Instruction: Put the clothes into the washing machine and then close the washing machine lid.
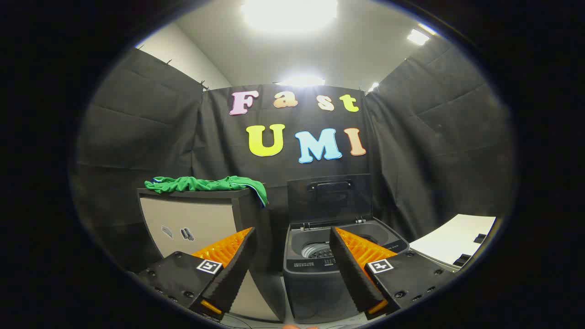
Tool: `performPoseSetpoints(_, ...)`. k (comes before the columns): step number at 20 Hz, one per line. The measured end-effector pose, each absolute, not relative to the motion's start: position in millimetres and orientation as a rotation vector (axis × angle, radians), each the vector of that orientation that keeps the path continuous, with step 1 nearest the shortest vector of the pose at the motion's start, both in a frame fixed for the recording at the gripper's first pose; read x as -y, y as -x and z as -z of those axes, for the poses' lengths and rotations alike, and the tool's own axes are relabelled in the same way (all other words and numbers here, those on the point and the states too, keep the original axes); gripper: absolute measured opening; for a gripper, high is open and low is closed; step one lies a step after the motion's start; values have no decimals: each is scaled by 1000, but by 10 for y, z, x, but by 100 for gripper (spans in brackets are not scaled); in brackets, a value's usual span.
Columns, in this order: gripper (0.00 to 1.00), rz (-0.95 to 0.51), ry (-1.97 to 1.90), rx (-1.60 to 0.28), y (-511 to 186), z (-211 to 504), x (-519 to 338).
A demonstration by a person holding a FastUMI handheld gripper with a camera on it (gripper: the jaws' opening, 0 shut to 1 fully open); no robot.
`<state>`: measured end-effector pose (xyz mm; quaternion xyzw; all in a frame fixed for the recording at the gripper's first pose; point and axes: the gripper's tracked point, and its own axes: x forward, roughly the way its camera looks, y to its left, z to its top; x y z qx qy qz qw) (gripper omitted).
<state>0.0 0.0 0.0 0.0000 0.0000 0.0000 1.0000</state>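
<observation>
I am holding my gripper [292, 237] open and empty, its fingers framing the washing machine [320, 269] with its lid [330, 197] raised, while the green clothes [205, 184] are lying on the cabinet [201, 219] beyond my left finger.

Soft cloth clothes [205, 184]; matt plastic washing machine [315, 269], perforated metal drum [316, 250]

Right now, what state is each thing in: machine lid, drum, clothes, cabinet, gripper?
Washing machine lid: open, standing upright at the back.
Washing machine: drum exposed, no clothes visible inside.
Green clothes: crumpled on top of the cabinet, one edge hanging over its corner.
Cabinet: front closed.
Hand-held gripper: open, holding nothing, fingers apart short of the machine and cabinet.
</observation>
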Motion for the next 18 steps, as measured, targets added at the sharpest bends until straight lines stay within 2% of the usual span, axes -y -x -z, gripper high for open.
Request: performPoseSetpoints(18,99,16,11,-7,-33,8,75)
